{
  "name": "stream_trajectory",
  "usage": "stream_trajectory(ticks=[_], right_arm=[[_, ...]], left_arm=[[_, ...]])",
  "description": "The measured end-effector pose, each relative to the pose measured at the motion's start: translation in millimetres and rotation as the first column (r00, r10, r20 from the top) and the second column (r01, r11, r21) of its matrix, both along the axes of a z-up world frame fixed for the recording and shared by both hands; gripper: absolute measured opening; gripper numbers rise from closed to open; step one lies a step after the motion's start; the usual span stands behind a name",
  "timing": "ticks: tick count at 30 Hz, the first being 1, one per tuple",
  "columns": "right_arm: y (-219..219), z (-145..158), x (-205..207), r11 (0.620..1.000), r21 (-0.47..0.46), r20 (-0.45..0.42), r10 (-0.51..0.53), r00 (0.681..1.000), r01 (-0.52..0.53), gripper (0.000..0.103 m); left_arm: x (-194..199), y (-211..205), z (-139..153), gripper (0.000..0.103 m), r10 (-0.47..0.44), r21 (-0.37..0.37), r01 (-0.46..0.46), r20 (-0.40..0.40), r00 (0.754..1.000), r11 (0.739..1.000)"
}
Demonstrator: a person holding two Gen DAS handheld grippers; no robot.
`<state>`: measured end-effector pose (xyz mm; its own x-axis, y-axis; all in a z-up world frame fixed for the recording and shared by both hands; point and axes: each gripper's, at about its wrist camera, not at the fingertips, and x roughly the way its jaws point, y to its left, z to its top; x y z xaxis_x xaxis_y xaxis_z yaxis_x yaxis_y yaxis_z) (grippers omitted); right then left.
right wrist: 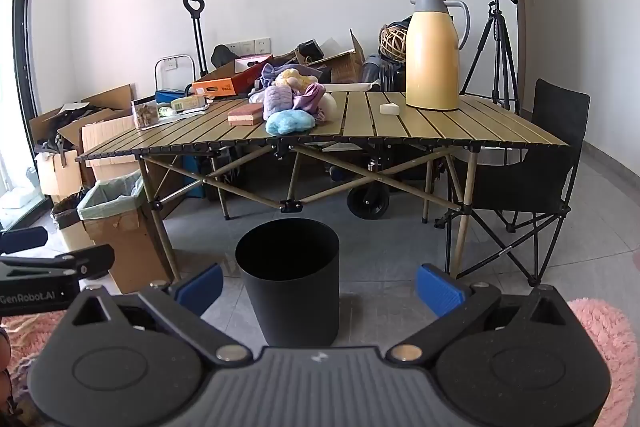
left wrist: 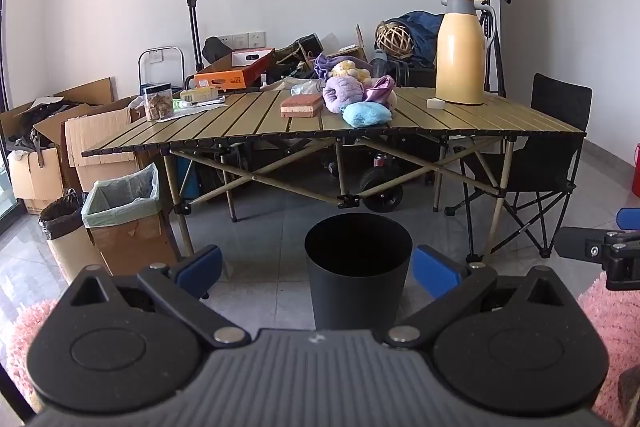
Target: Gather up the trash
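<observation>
A black round bin (left wrist: 358, 267) (right wrist: 289, 281) stands on the tiled floor in front of the slatted folding table (left wrist: 248, 123) (right wrist: 360, 119). On the table lie a blue fluffy wad (left wrist: 367, 114) (right wrist: 289, 121), a pile of purple and yellow plush cloth (left wrist: 352, 85) (right wrist: 292, 93), a pinkish sponge block (left wrist: 301, 105) (right wrist: 245, 116) and a small white piece (left wrist: 436, 103) (right wrist: 389, 109). My left gripper (left wrist: 318, 271) is open and empty, close above the bin. My right gripper (right wrist: 320, 287) is also open and empty, the bin just left of its centre.
A tall yellow thermos jug (left wrist: 460, 49) (right wrist: 434, 51) stands on the table's right part; a clear jar (left wrist: 158, 101) and papers sit at its left. A lined cardboard bin (left wrist: 124, 211), boxes, a black folding chair (right wrist: 532, 183), a tripod (right wrist: 498, 43) and a pink rug (left wrist: 612, 327) surround it.
</observation>
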<state>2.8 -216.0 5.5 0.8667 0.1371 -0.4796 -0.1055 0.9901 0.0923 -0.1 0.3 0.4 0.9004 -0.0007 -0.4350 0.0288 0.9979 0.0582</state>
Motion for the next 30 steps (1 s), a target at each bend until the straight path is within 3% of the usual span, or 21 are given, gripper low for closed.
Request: stream_trajectory(ticks=[30], right_arm=[[-0.1, -0.3, 0.0, 1.000, -0.006, 0.004, -0.001, 1.000, 0.001, 0.103]], left_arm=[[-2.3, 0.0, 1.9, 0.103, 0.001, 0.001, -0.001, 0.006, 1.000, 1.000]])
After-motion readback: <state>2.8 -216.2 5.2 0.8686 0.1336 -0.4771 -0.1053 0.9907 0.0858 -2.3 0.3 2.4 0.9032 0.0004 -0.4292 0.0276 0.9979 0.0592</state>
